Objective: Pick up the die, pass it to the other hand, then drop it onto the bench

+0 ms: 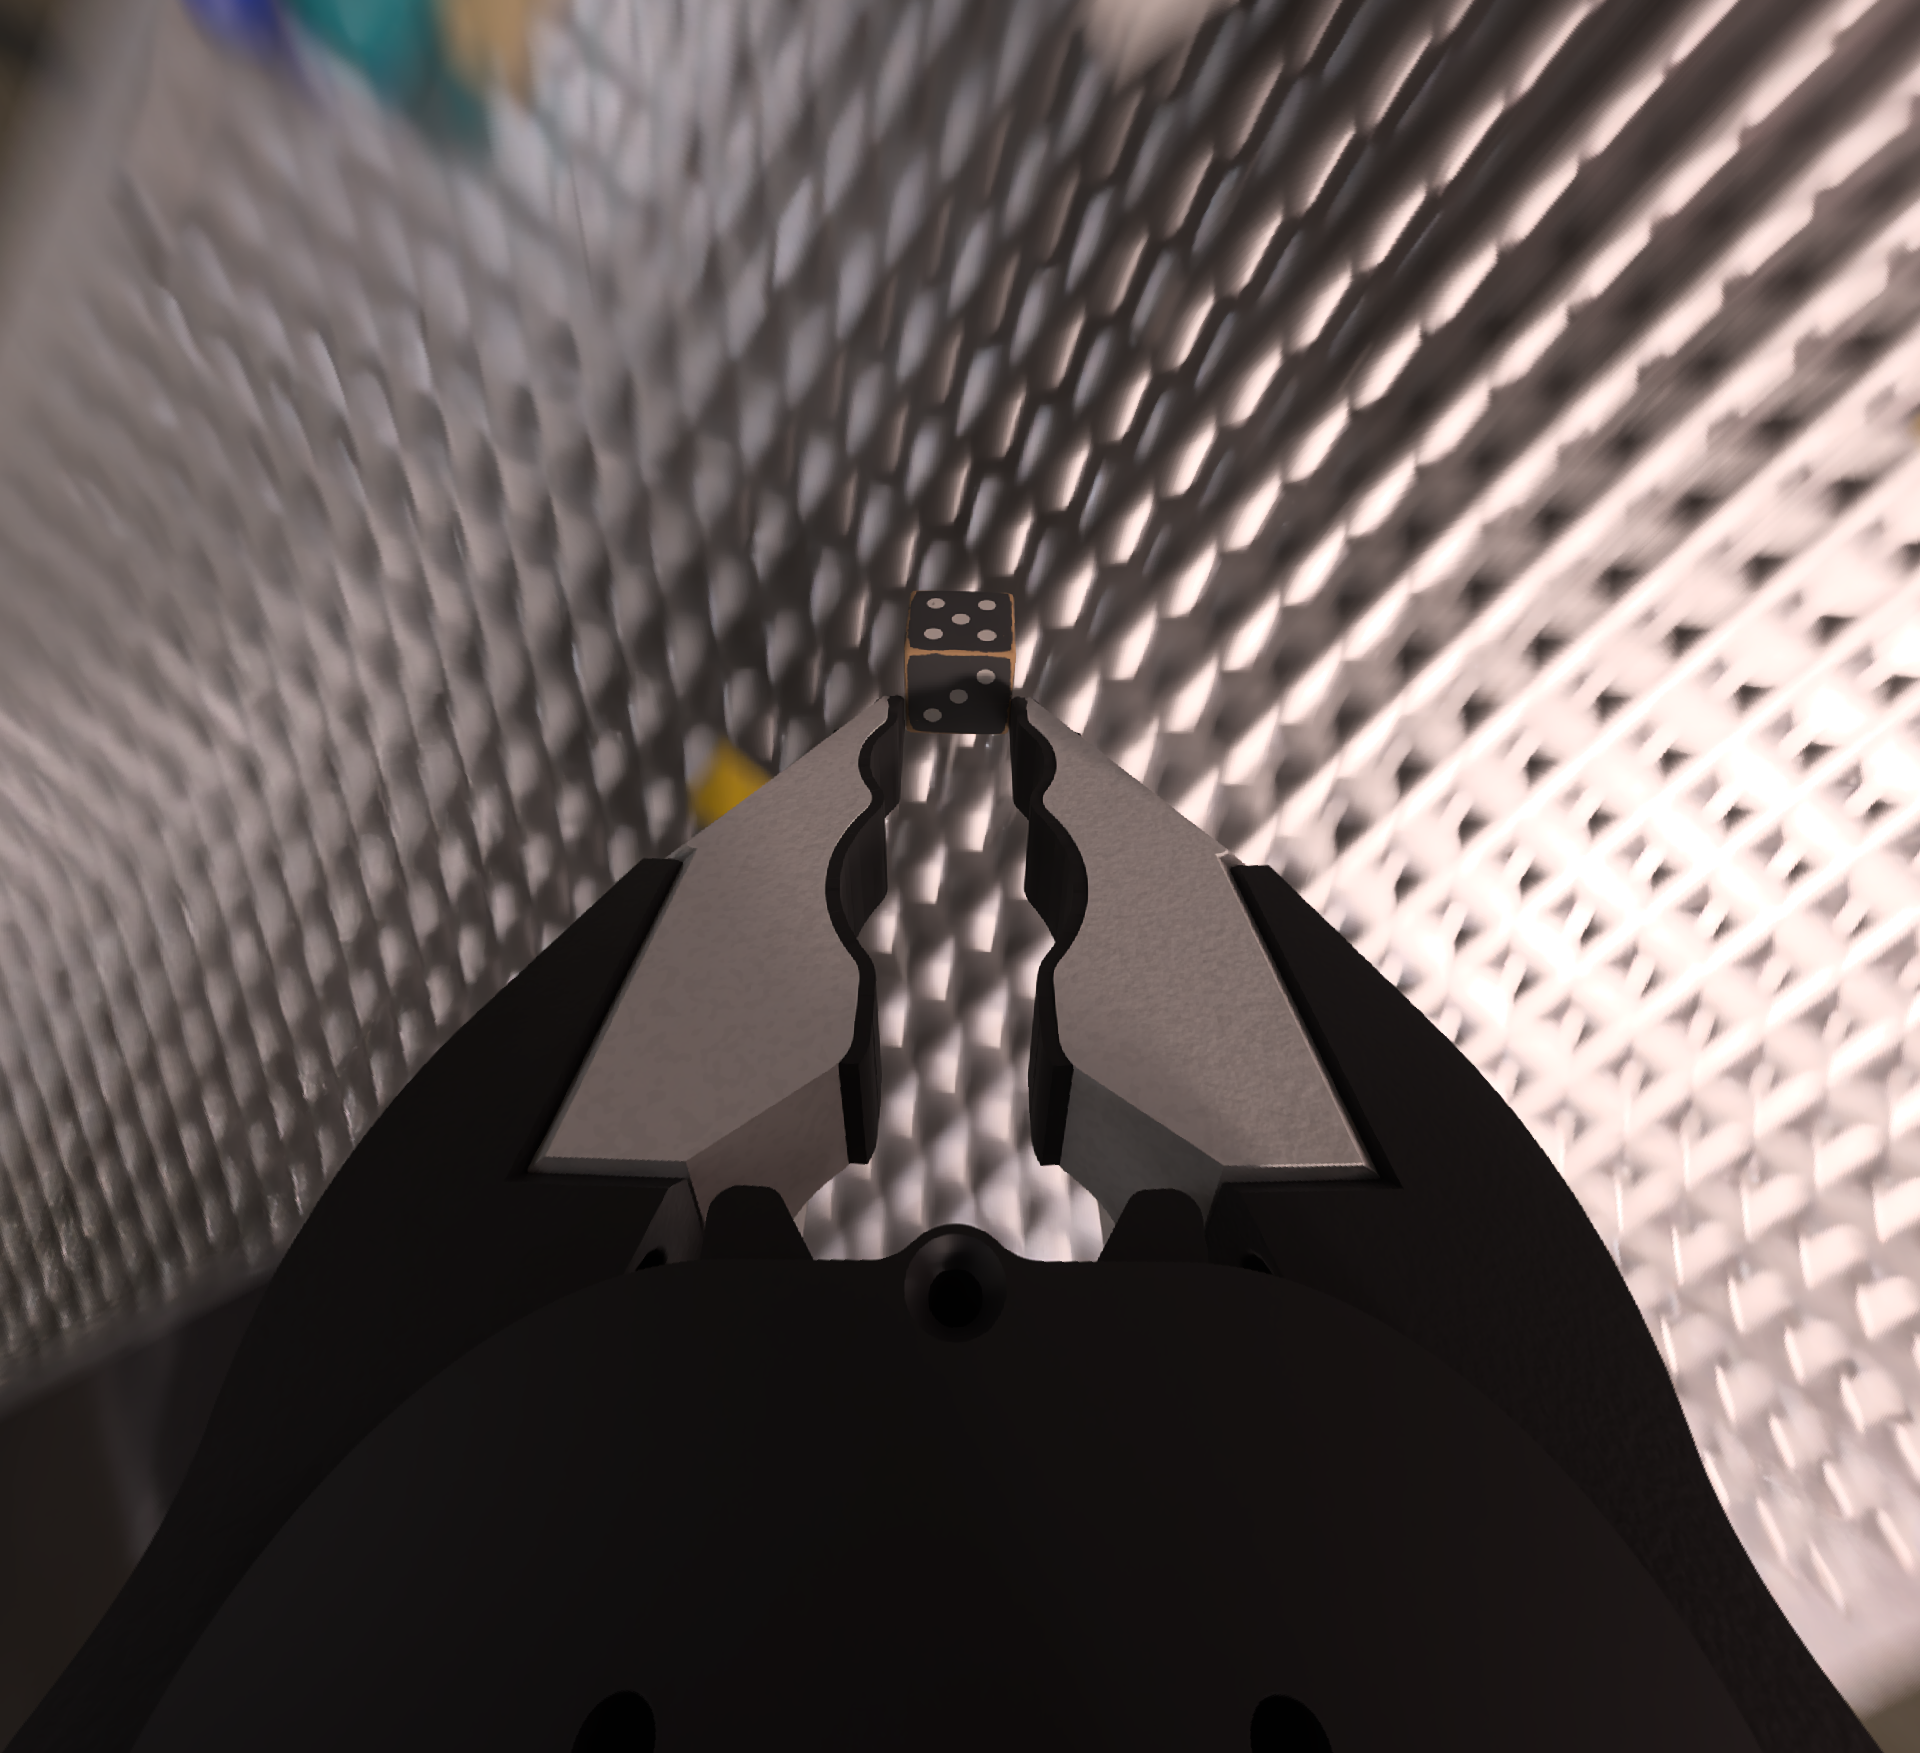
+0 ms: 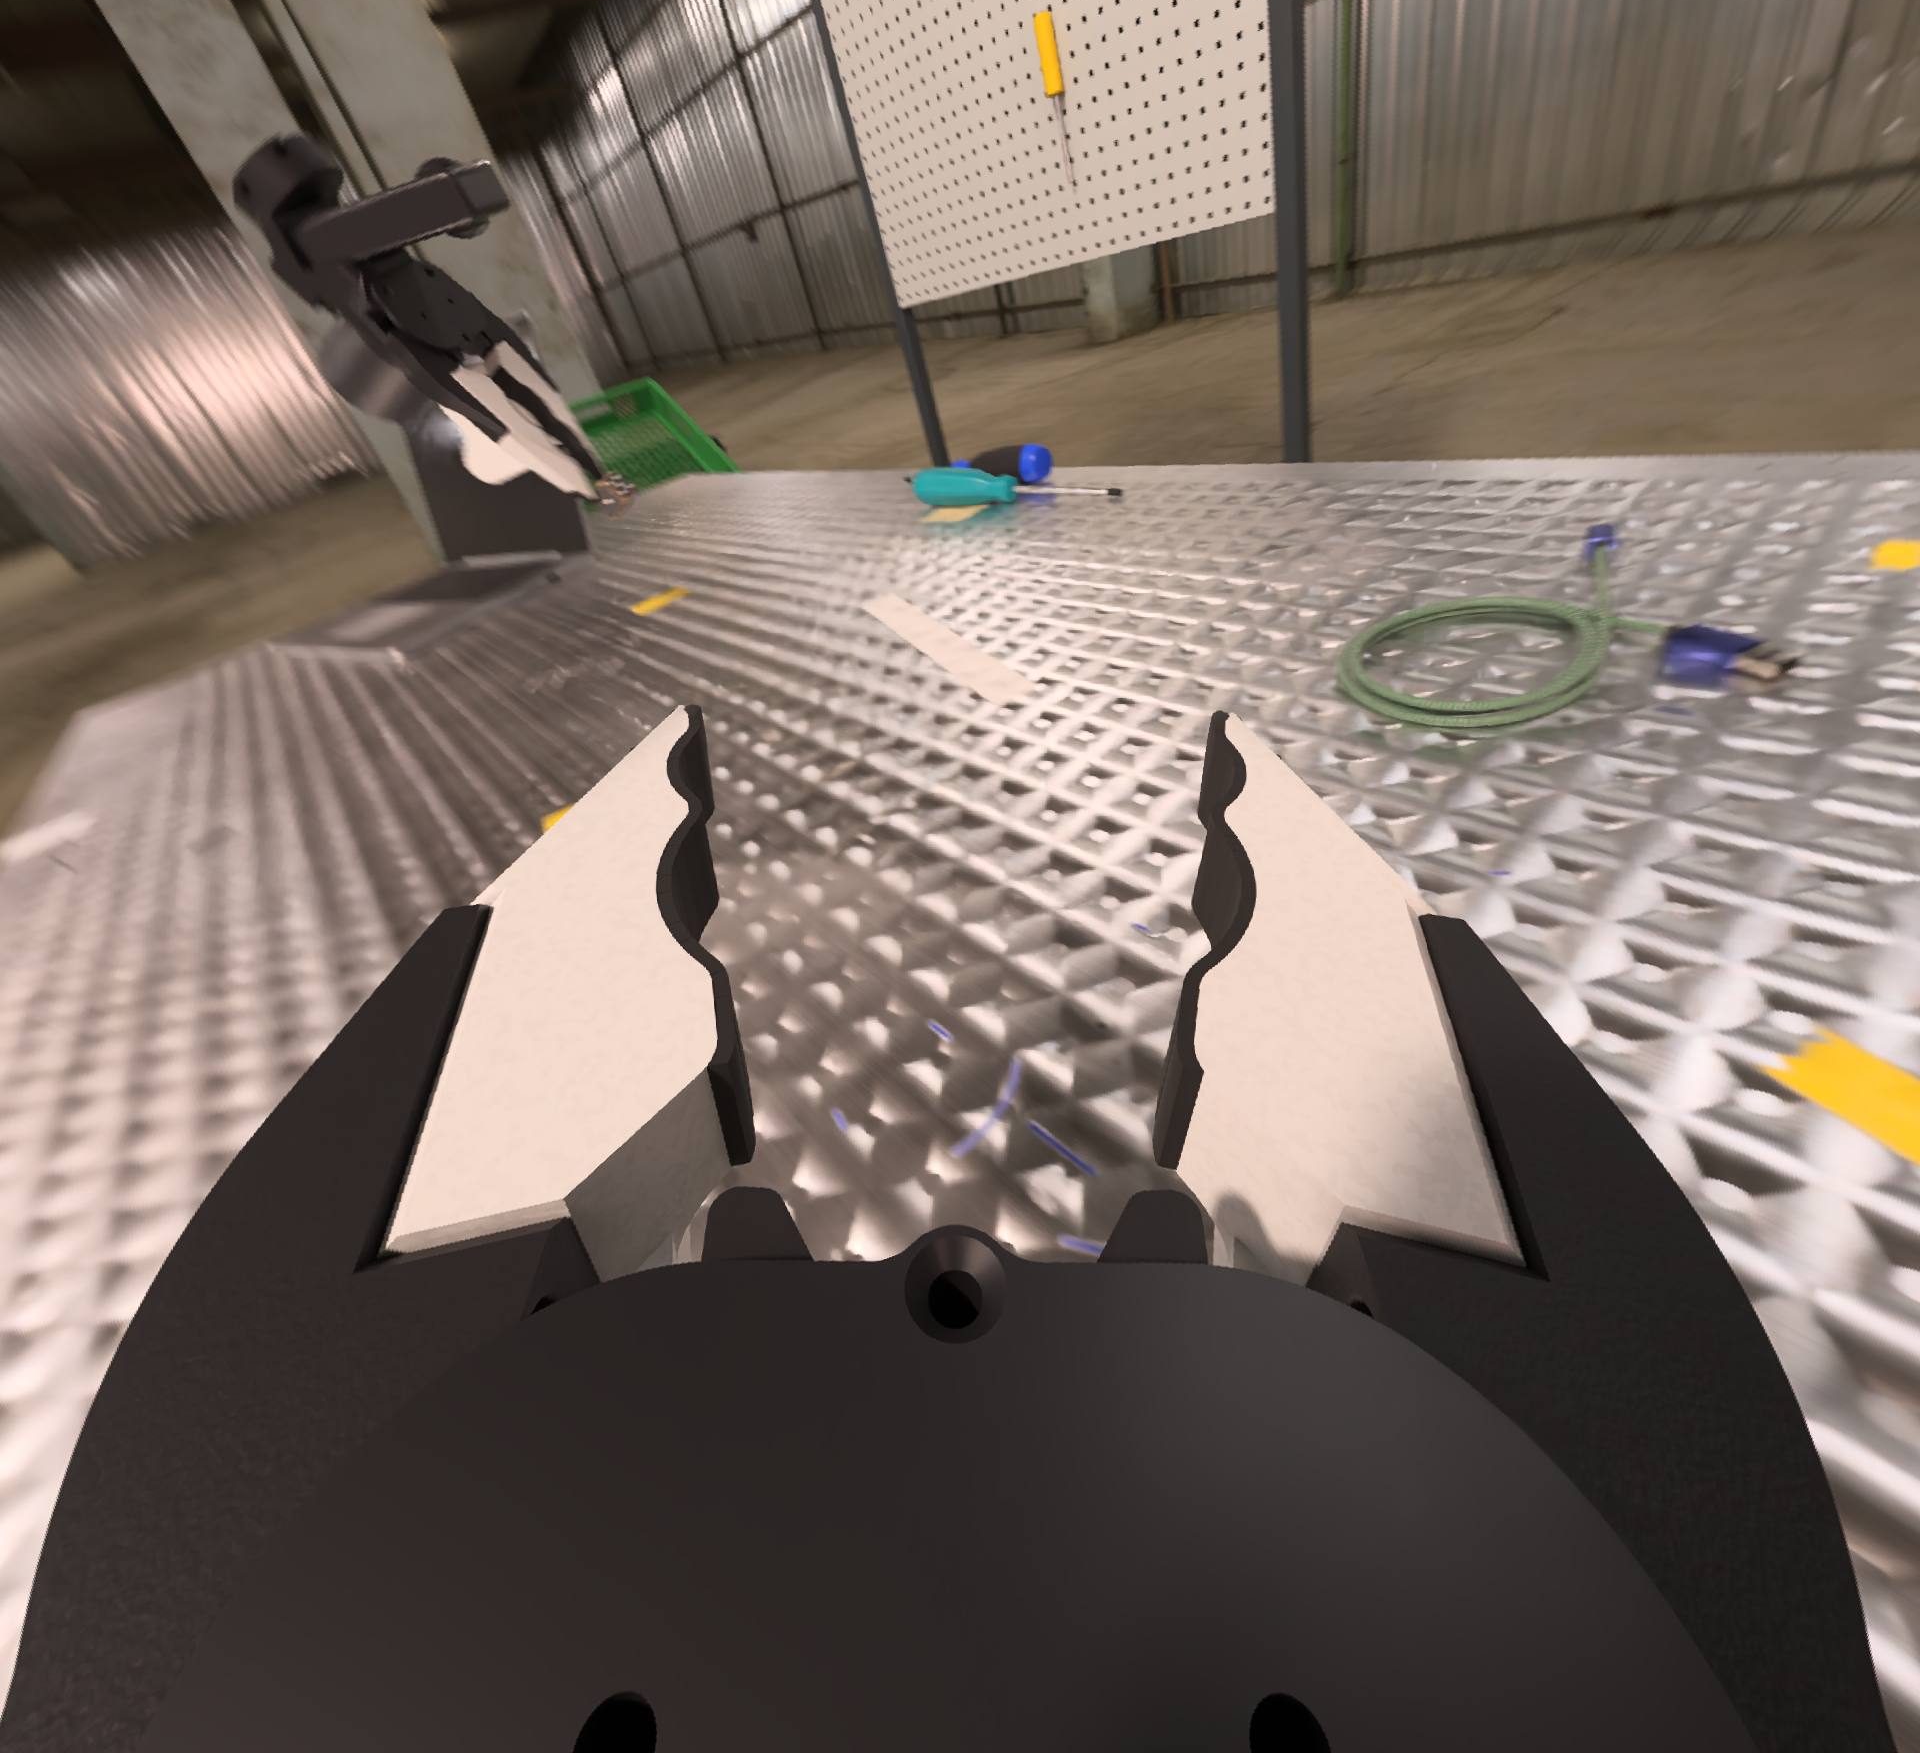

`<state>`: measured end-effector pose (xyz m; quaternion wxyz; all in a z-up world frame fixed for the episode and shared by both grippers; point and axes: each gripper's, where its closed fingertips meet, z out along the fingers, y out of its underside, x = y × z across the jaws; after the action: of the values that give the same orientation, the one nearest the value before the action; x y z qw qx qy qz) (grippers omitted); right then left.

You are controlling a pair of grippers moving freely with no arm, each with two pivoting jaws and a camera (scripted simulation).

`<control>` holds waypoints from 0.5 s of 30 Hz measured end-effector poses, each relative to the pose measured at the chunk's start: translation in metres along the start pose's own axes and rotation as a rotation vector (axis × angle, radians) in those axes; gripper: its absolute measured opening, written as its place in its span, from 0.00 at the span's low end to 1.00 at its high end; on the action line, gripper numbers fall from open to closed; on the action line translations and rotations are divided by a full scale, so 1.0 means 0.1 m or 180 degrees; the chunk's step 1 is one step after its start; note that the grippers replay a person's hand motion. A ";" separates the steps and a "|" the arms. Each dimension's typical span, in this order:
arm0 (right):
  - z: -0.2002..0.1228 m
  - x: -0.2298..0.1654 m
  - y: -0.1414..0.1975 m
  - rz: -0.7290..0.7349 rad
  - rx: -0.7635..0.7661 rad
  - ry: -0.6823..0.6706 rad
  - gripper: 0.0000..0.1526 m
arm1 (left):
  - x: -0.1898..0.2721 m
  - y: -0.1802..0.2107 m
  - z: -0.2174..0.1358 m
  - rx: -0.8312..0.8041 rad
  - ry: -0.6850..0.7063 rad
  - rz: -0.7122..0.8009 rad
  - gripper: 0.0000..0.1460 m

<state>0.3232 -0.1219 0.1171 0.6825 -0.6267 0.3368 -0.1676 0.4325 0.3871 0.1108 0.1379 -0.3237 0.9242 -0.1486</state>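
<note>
Embossed metal, patterned in small raised squares, covers the tabletop (image 2: 1039, 768) under both tools. The left tool (image 1: 956, 716) has its fingers drawn narrow around a black die (image 1: 958, 662) with white pips and tan edges; the die sits pinched at the very fingertips (image 1: 1023, 716), one face showing five pips and the face below it three. In the left wrist view the surface behind the die is blurred, and a teal and blue shape is smeared in the upper left corner.

From the right wrist view, the left tool (image 2: 608, 490) hangs at the far left edge of the tabletop, angled downward, with something small at its tip that is too tiny to make out there. The right tool (image 2: 954, 727) hovers low over the tabletop with its fingers spread wide and nothing between them.

Farther back lie a teal-handled screwdriver (image 2: 966, 488) and, just behind it, a blue and black tool handle (image 2: 1013, 462). To the right rests a coiled green cable (image 2: 1475, 675) with blue plugs. Yellow tape marks (image 2: 1860, 1095) dot the surface. A white pegboard (image 2: 1039, 93) stands behind the tabletop with a yellow-handled screwdriver (image 2: 1047, 56) hanging on it, and a green crate (image 2: 644, 430) sits beyond the far left corner.
</note>
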 end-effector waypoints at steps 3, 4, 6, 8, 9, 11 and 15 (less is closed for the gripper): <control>0.11 -0.10 -0.15 0.0498 0.0063 -0.0275 0.58 | 0.57 -1.06 -0.34 0.1515 -0.0039 0.0589 0.14; 0.16 -0.13 -0.20 0.0646 0.0079 -0.0358 0.57 | 0.84 -1.37 -0.44 0.2001 0.0023 0.0778 0.14; 0.27 -0.19 -0.30 0.0885 0.0053 -0.0462 0.57 | 1.41 -1.88 -0.56 0.2823 0.0240 0.1019 0.14; 0.39 -0.31 -0.38 0.1197 -0.0033 -0.0683 0.57 | 1.98 -2.24 -0.58 0.3408 0.0612 0.1192 0.14; 0.44 -0.38 -0.40 0.1388 -0.0121 -0.0810 0.57 | 2.23 -2.37 -0.54 0.3601 0.0764 0.1261 0.14; 0.51 -0.53 -0.42 0.1836 -0.0352 -0.1099 0.57 | 2.65 -2.56 -0.44 0.3849 0.1017 0.1386 0.14; 0.54 -0.71 -0.37 0.2550 -0.0724 -0.1474 0.52 | 3.21 -2.70 -0.20 0.3917 0.1290 0.1674 0.14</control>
<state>0.3157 -0.0420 0.1703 0.6775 -0.5391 0.4072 0.2907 0.3346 -0.0153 0.1762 0.1525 0.0819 0.7273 -0.6641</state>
